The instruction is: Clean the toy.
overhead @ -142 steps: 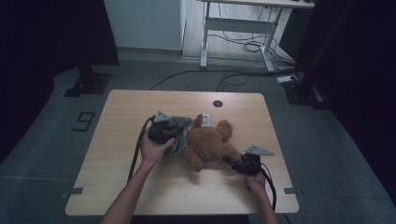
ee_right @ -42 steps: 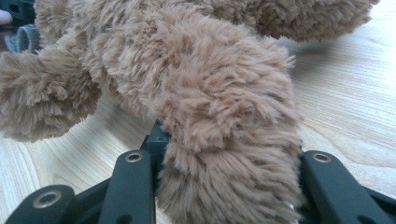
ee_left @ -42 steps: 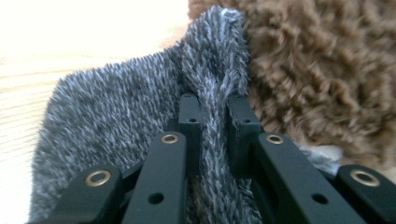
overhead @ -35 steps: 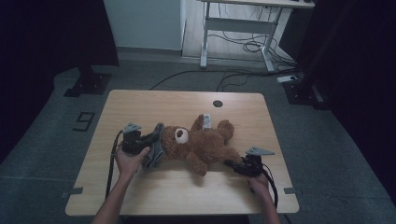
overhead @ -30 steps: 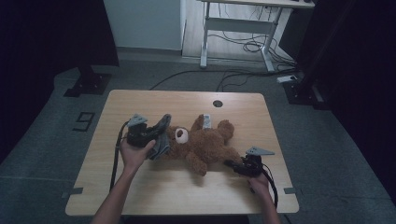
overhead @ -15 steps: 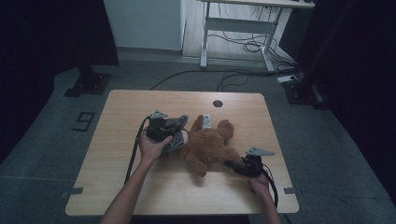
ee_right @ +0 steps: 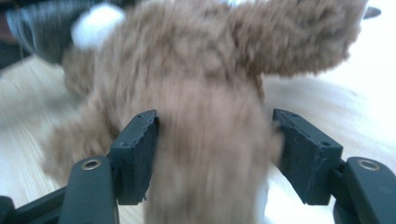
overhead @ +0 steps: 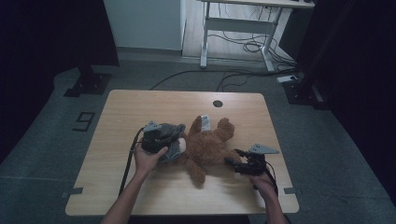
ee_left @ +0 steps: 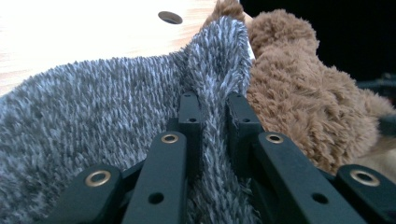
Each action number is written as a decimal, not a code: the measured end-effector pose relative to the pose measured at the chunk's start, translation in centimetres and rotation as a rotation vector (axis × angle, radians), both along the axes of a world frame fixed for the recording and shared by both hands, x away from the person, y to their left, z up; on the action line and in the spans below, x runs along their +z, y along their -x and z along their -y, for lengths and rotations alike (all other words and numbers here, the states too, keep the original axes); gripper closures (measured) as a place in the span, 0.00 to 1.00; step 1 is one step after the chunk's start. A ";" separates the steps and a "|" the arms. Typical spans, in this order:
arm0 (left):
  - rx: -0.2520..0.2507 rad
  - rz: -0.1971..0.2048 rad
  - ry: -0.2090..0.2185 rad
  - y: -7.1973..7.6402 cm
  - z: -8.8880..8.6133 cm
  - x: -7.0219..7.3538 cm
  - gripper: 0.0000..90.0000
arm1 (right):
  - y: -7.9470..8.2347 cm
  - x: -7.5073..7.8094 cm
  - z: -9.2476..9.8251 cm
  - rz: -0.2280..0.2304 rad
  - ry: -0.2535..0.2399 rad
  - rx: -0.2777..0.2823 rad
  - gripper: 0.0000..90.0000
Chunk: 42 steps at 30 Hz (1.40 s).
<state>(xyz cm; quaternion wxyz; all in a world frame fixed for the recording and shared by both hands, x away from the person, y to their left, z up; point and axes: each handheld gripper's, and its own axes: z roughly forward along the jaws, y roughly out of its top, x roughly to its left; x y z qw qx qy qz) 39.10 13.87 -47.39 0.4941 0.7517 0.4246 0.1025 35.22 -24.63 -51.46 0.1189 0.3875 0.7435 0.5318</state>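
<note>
One brown teddy bear (overhead: pixel 208 147) lying on its back mid-worktop (overhead: pixel 140 107), long axis running left to right, head toward the left hand-held gripper (overhead: pixel 173 145). Grey fuzzy hat (ee_left: pixel 116 107) pinched tight there, held right at the head, ready to pull on rightward. Right hand-held gripper (overhead: pixel 233 161) at the leg end, jaws just opened, spread around a blurred limb with a gap on one side. Fold of knit between the pads plain in the left gripper view; hidden under the hand from above.

A teddy bear (overhead: pixel 210 147) lies mid-table (overhead: pixel 140 107), a knitted cloth (overhead: pixel 173 148) against its left side.
</note>
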 end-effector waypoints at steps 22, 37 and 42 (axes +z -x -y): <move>-0.049 0.068 0.027 3.3 0.5 2.0 0.87 | -0.2 -3.0 -5.3 -0.039 0.101 0.116 0.60; -0.247 0.046 -0.079 2.2 14.2 2.4 0.87 | -0.4 -3.1 -4.8 -0.057 0.079 0.140 0.59; -0.235 0.044 -0.118 1.9 14.9 0.4 0.87 | -0.4 -3.2 -4.6 -0.072 0.076 0.137 0.59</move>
